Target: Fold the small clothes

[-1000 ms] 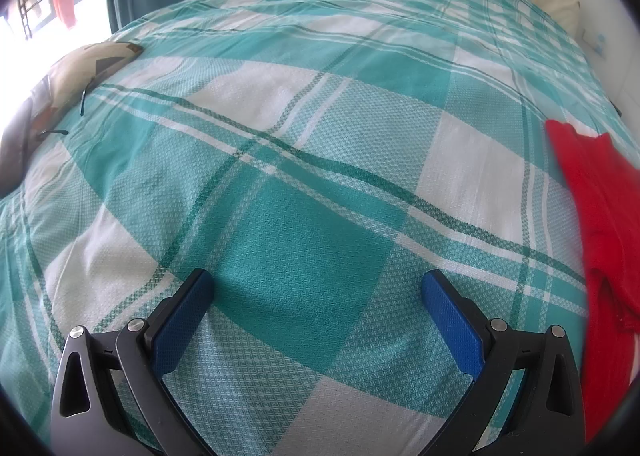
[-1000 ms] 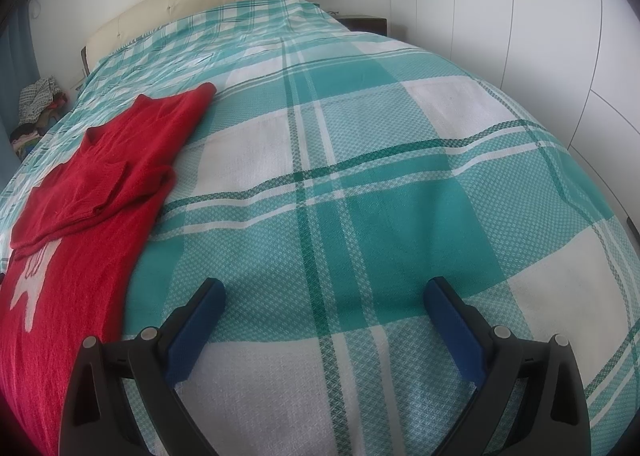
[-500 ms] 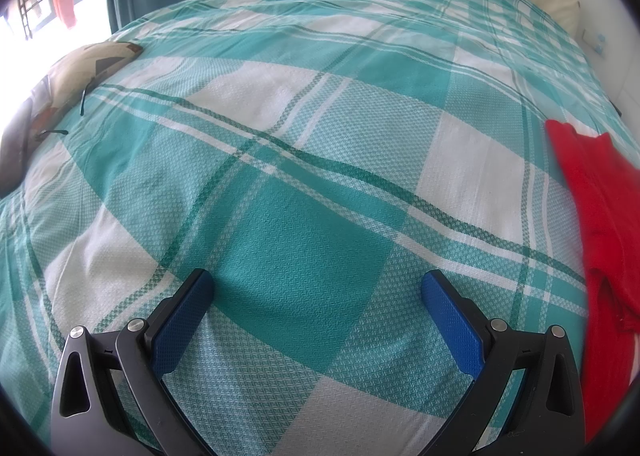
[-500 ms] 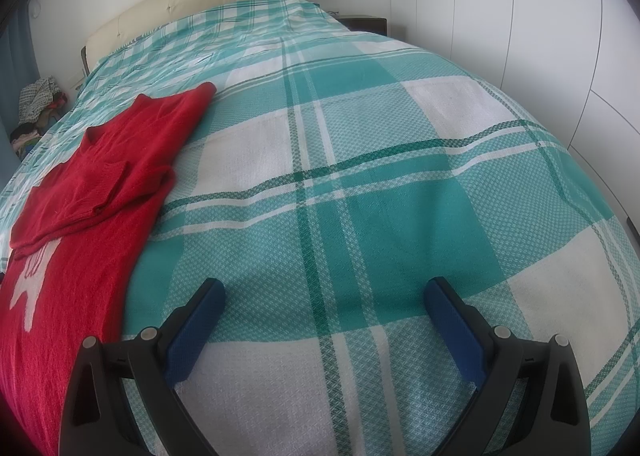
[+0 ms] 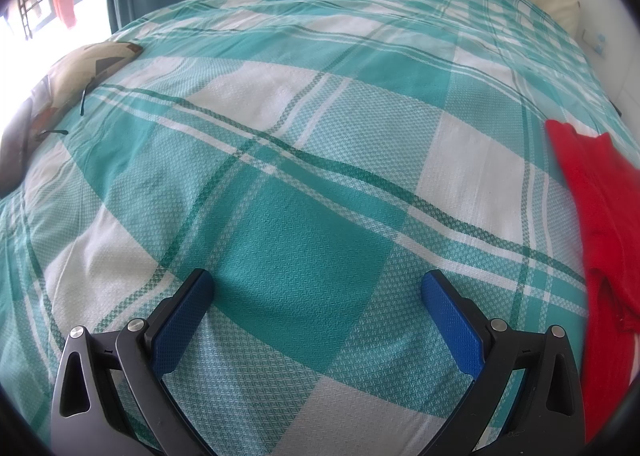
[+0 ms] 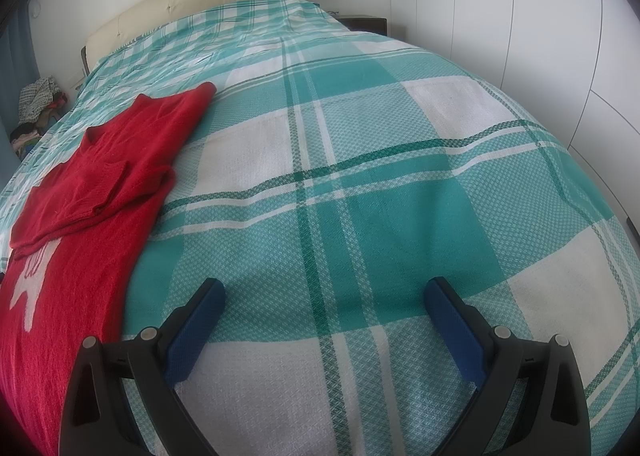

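Fingers (image 5: pixel 192 308) of the left gripper (image 5: pixel 318 290) are spread wide with nothing between them, poised over the teal plaid bedspread (image 5: pixel 304 159). Those of the right gripper (image 6: pixel 324 298) are likewise wide apart and hold nothing. Lying flat on the bed, the red sweater (image 6: pixel 100 191) sits left of the right gripper and at the right edge of the left view, apart from both. One sleeve (image 6: pixel 80 199) is folded across its front, above a white star (image 6: pixel 32 288).
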